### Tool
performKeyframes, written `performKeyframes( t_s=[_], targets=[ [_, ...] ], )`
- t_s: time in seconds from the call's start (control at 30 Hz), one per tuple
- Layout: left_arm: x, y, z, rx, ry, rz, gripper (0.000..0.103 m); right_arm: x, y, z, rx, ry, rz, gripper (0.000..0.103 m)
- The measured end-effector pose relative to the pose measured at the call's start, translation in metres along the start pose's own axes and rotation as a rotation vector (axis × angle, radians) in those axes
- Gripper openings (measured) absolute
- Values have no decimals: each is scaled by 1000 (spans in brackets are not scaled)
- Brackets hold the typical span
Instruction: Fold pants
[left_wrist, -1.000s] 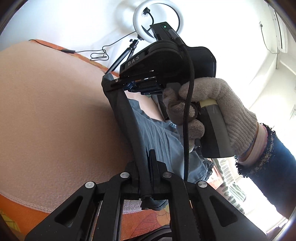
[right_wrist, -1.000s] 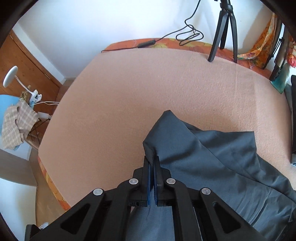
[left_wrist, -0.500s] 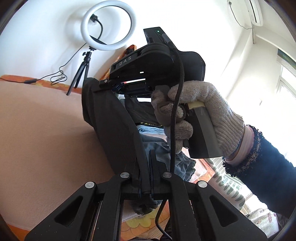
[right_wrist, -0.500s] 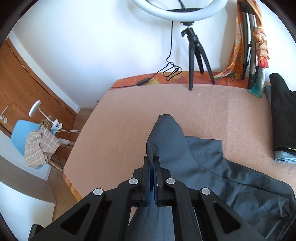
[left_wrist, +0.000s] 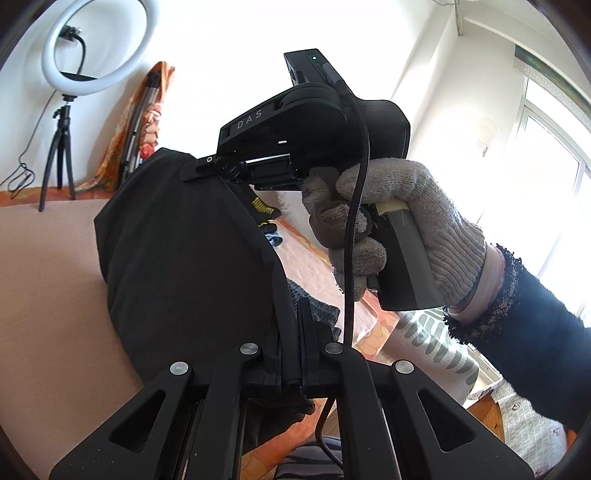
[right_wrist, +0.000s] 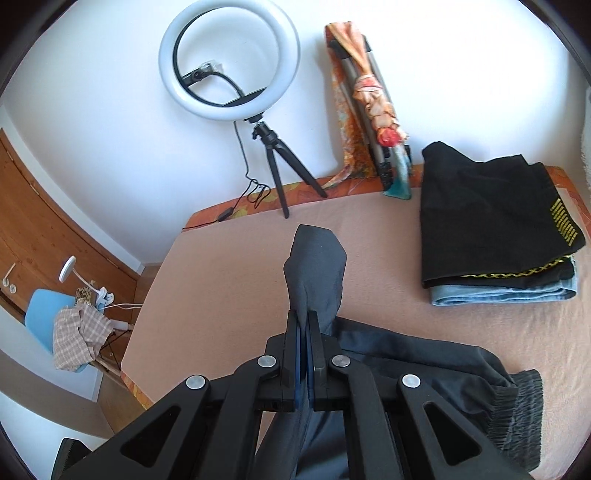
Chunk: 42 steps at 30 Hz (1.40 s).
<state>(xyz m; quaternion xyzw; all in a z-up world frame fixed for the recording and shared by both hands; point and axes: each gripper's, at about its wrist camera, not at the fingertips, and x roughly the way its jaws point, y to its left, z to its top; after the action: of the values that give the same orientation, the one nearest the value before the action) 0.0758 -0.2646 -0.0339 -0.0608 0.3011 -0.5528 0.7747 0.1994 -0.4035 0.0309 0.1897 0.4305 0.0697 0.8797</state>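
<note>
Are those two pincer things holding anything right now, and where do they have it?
Both grip the dark grey pants: the right gripper pinches one folded end, the left gripper another edge; which part cannot be told.

Two handheld grippers, the left gripper (left_wrist: 295, 332) and the right gripper (right_wrist: 304, 332), share one pair of dark grey pants (right_wrist: 317, 266) over one peach-covered bed (right_wrist: 229, 266). One gloved hand (left_wrist: 399, 221) shows. Two folded garments form one stack: one black garment (right_wrist: 487, 214) on one light blue garment (right_wrist: 498, 295). Also counted: one ring light (right_wrist: 229, 62) on one tripod (right_wrist: 277, 162), one blue chair (right_wrist: 44, 314), one checked cloth (right_wrist: 79, 336), one white desk lamp (right_wrist: 68, 269).
</note>
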Motion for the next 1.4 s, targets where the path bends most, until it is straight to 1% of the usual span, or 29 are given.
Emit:
performKeyframes(
  t_s=[0.2, 0.27, 0.3, 0.37, 0.53, 0.63, 0.7, 0.73, 0.77, 0.8, 0.87, 0.93, 1.0, 1.03, 1.07, 1.13, 1.2, 1.3, 1.4],
  targets=[
    [55, -19, 11, 44, 71, -49, 5, -26, -69, -7, 67, -13, -63, 0],
    [71, -27, 10, 56, 97, -62, 5, -30, -91, -9, 93, -10, -83, 0],
    [75, -33, 4, 63, 111, -68, 5, -31, -101, -11, 105, -9, -91, 0],
    [93, -33, 7, 75, 137, -75, 5, -34, -121, -14, 127, -4, -109, 0],
    [130, -39, 4, 88, 210, -86, 5, -28, -166, -22, 164, 18, -148, 0],
    [149, -40, 0, 91, 258, -77, 5, -20, -188, -26, 180, 37, -166, 0],
    [155, -43, -2, 89, 297, -75, 9, -13, -199, -28, 183, 45, -174, 0],
    [154, -44, -3, 94, 309, -83, 10, -10, -205, -29, 184, 46, -181, 0],
    [151, -45, -3, 105, 313, -90, 14, -7, -209, -31, 188, 47, -188, 0],
    [142, -51, -6, 118, 310, -92, 14, -4, -213, -32, 191, 47, -189, 0],
    [125, -48, -5, 133, 294, -82, 14, 2, -218, -36, 189, 49, -200, 0],
    [103, -42, -3, 127, 265, -53, 14, 5, -218, -38, 164, 38, -215, 1],
    [79, -33, -1, 105, 235, -25, 15, 5, -218, -39, 156, 28, -231, 6],
    [68, -27, 1, 106, 222, 0, 17, 3, -218, -40, 164, 25, -228, 12],
    [61, -21, 2, 112, 210, 33, 20, -1, -218, -41, 173, 24, -226, 21],
    [47, -2, 5, 102, 194, 78, 21, -14, -215, -46, 175, 5, -215, 27],
    [34, 17, 5, 79, 184, 116, 21, -30, -211, -55, 163, -2, -201, 38],
    [17, 43, 0, 47, 181, 162, 21, -53, -204, -77, 161, 7, -184, 39],
    [10, 69, -5, 21, 191, 203, 21, -72, -195, -110, 152, 17, -176, 40]
  ],
)
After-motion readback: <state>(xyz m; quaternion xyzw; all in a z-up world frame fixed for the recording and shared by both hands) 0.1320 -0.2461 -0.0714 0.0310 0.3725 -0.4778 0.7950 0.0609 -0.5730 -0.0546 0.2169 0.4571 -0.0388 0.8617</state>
